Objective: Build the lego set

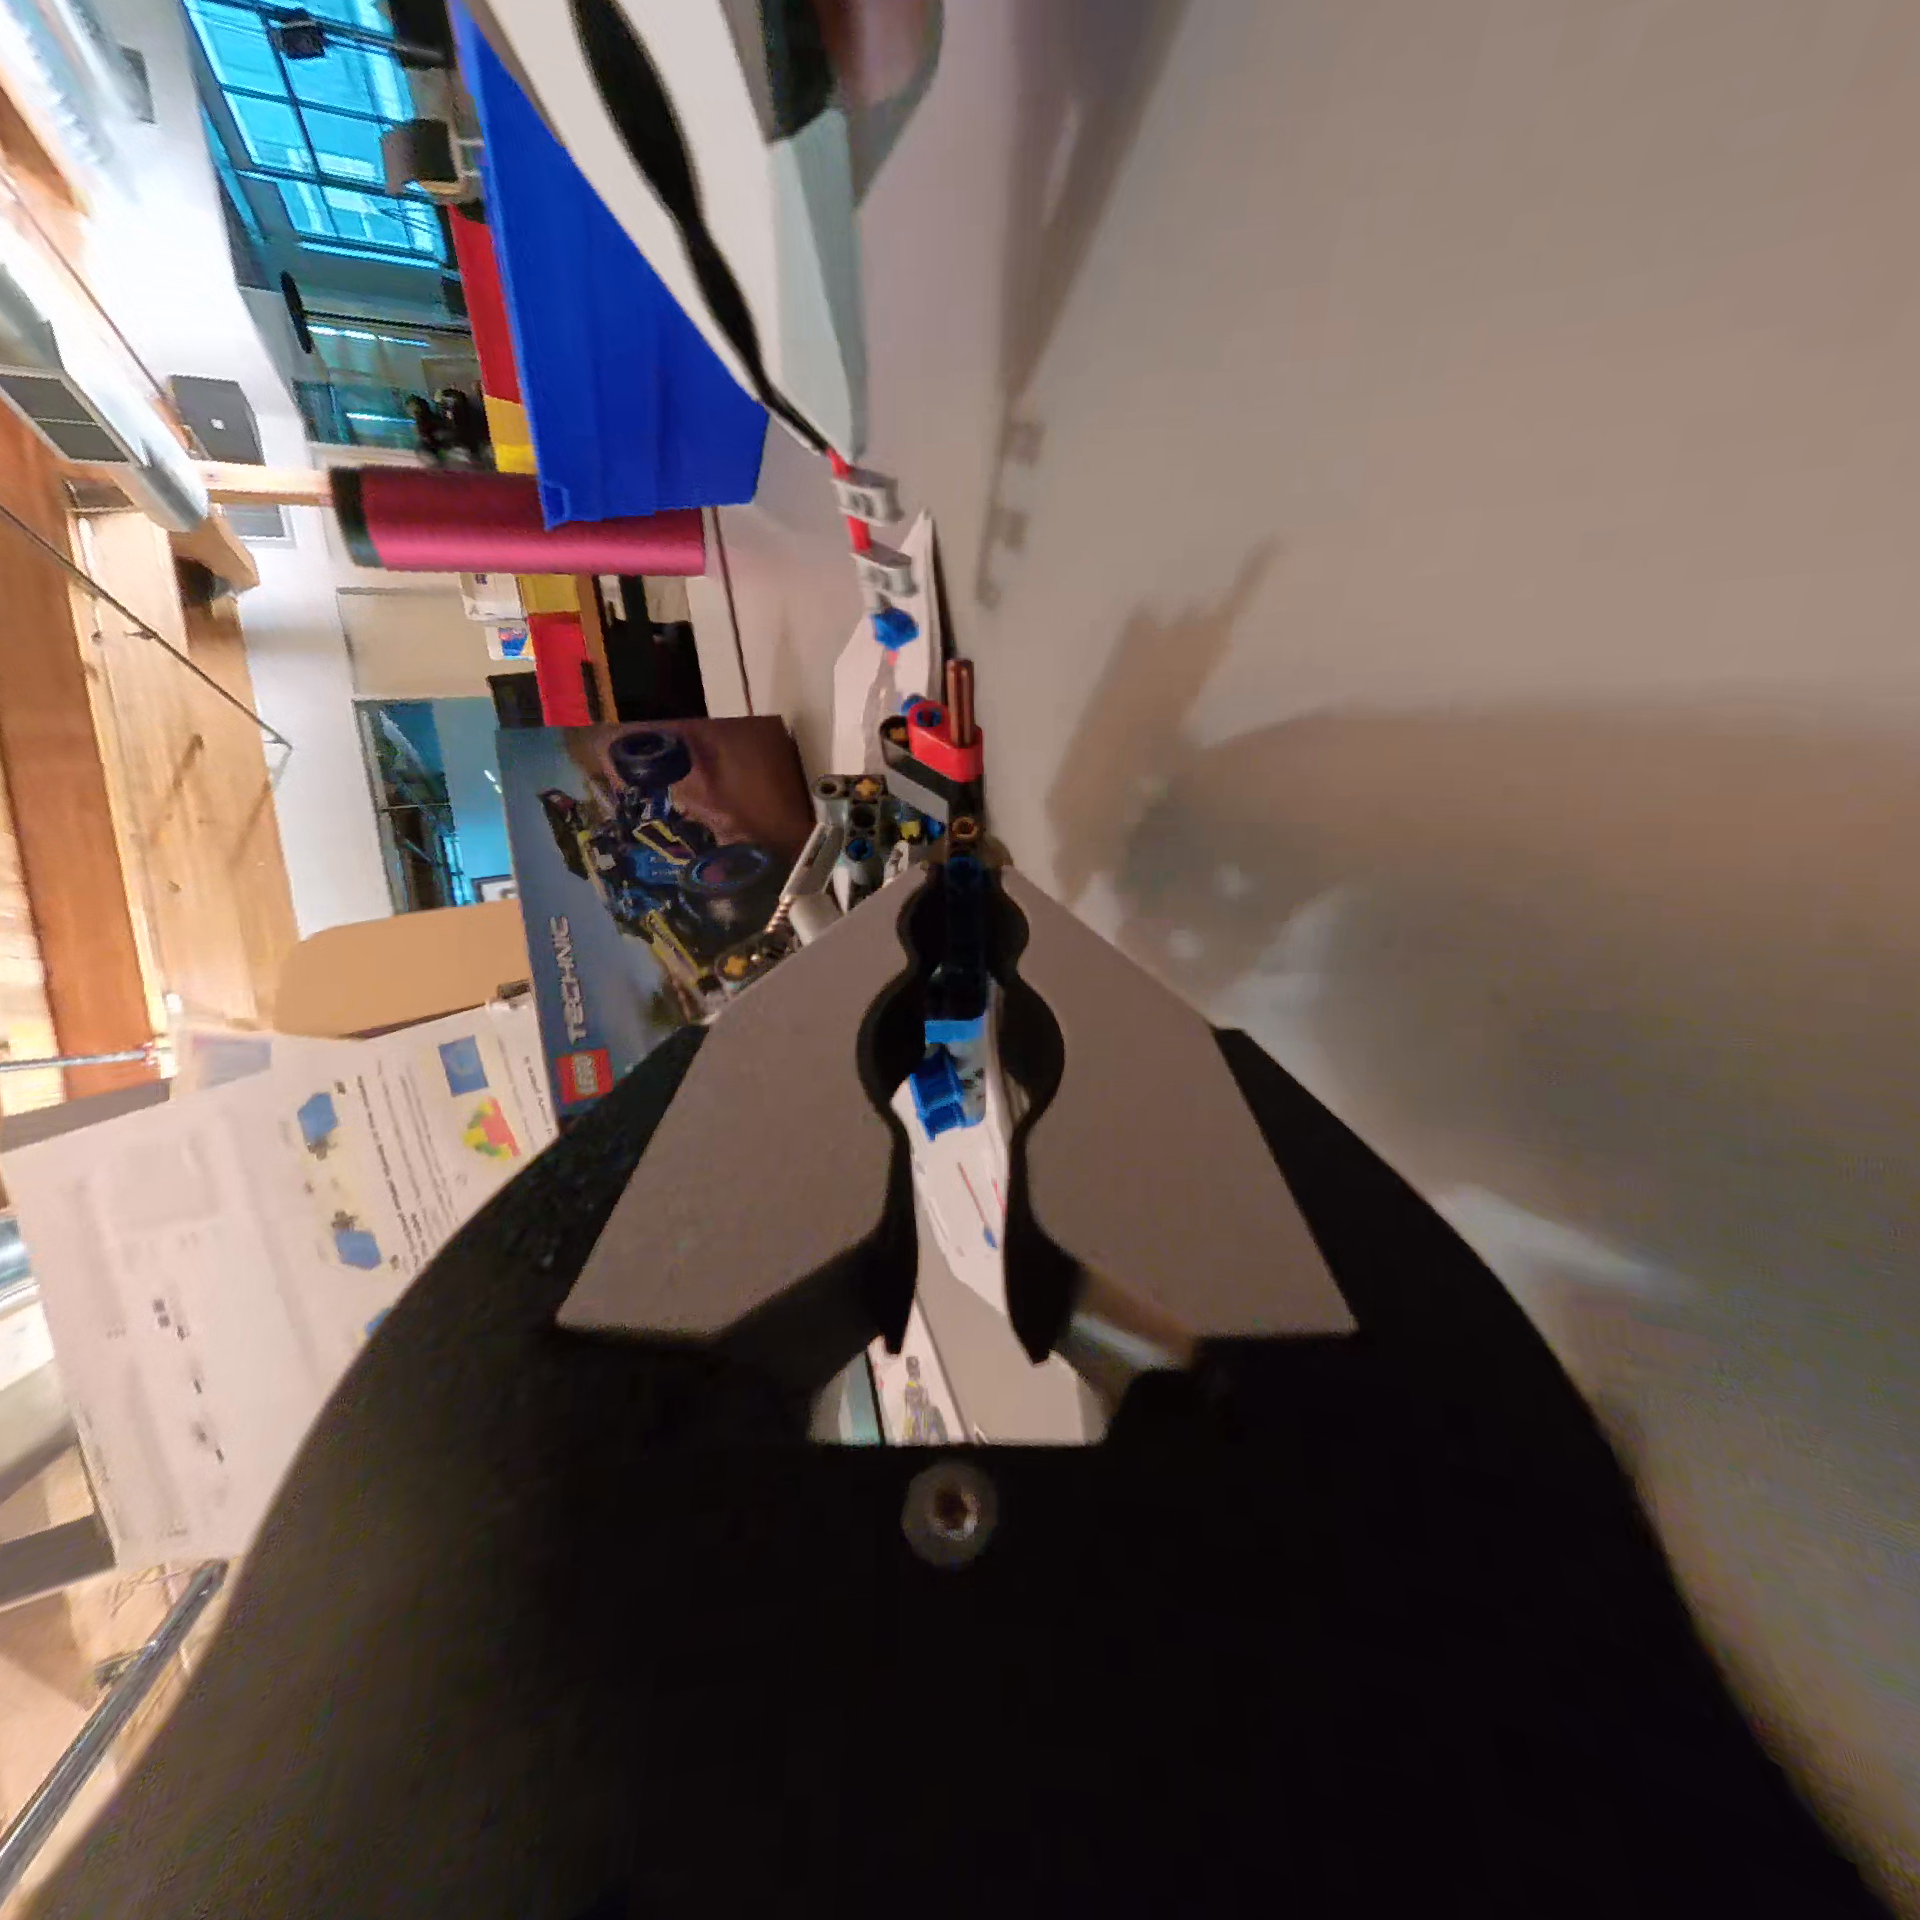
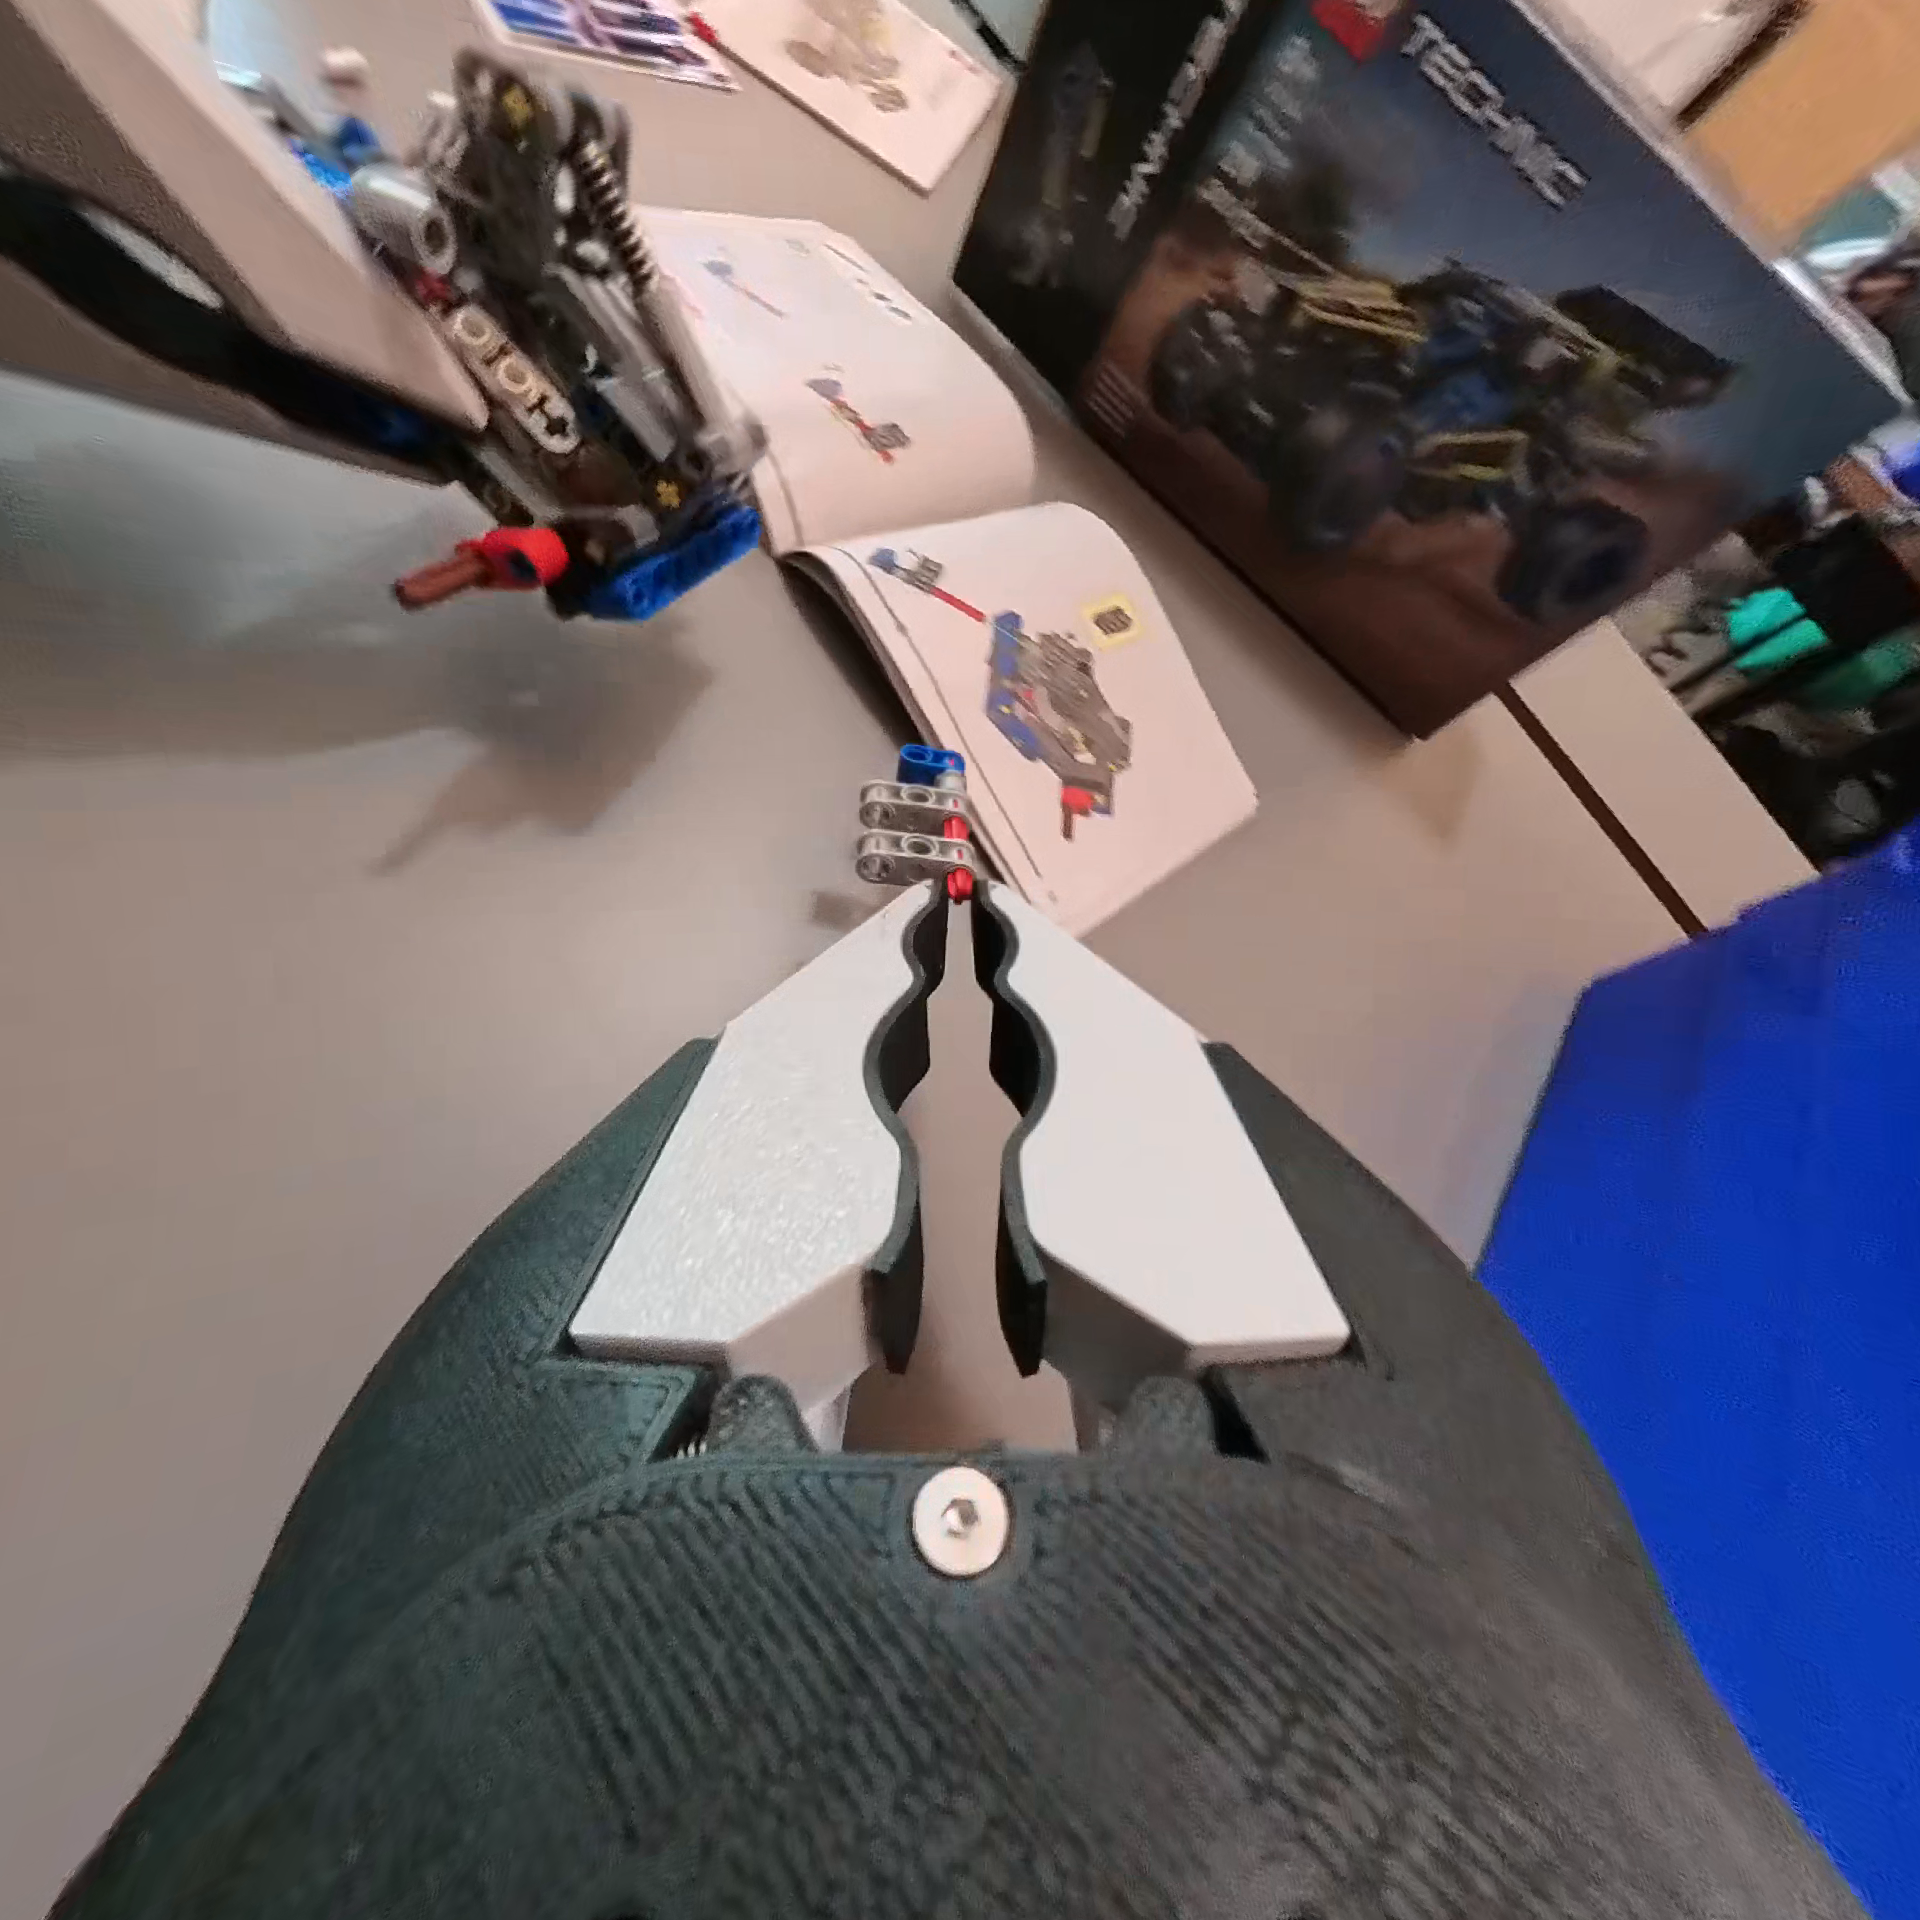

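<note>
My left gripper point(image 1: 962, 883) is shut on the part-built lego chassis point(image 1: 951, 997), a black, grey and blue frame held above the table. A red connector point(image 1: 943, 740) and a brown axle point(image 1: 962, 694) stick out past its tips. The chassis also shows in the right wrist view point(image 2: 582, 364), at the upper left. My right gripper point(image 2: 958, 902) is shut on the end of a red axle point(image 2: 957, 881) that carries two grey beams point(image 2: 912, 826) and a blue connector point(image 2: 928, 764). This sub-assembly point(image 1: 871, 530) hangs apart from the chassis, above the table.
An open instruction booklet point(image 2: 997, 665) lies on the grey table point(image 2: 312, 1039) ahead of the right gripper. The lego box point(image 2: 1403, 364) stands behind it. A blue sheet-like object point(image 2: 1714, 1299) is at the right. Loose papers point(image 1: 260, 1195) and a magenta cylinder point(image 1: 520, 520) are nearby. Some 11 cm of space lies between my two pairs of fingers.
</note>
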The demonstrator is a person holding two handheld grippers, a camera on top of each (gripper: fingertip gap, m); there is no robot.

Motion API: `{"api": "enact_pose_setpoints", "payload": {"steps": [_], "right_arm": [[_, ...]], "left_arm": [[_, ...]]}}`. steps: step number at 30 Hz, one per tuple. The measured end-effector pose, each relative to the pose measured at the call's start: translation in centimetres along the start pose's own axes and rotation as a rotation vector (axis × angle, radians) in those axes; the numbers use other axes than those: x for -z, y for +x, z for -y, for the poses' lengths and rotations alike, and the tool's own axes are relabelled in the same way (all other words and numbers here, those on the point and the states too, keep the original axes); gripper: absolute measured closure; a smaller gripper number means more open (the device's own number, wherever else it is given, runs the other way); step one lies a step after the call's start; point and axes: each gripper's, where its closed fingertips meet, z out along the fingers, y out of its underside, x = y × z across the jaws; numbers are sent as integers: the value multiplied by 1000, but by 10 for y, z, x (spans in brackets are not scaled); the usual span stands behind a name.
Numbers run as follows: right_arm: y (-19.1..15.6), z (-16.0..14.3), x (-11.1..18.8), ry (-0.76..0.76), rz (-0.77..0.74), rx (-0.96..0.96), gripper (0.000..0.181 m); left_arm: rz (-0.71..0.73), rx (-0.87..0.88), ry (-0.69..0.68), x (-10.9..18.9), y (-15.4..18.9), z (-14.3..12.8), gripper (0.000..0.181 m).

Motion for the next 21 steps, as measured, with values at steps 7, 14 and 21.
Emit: {"api": "enact_pose_setpoints", "payload": {"steps": [7, 14, 21], "right_arm": [[-2, -7, -1, -10, 3, 17, 179], [-15, -1, 0, 62, 105, -25, 179], [-14, 15, 14, 202, 215, -229, 179]], "left_arm": [[-15, -34, -60, -16, 20, 10, 178], [-81, 25, 5, -13, 33, 19, 162], [-168, 144, 217, 9, 38, 48, 145]]}}
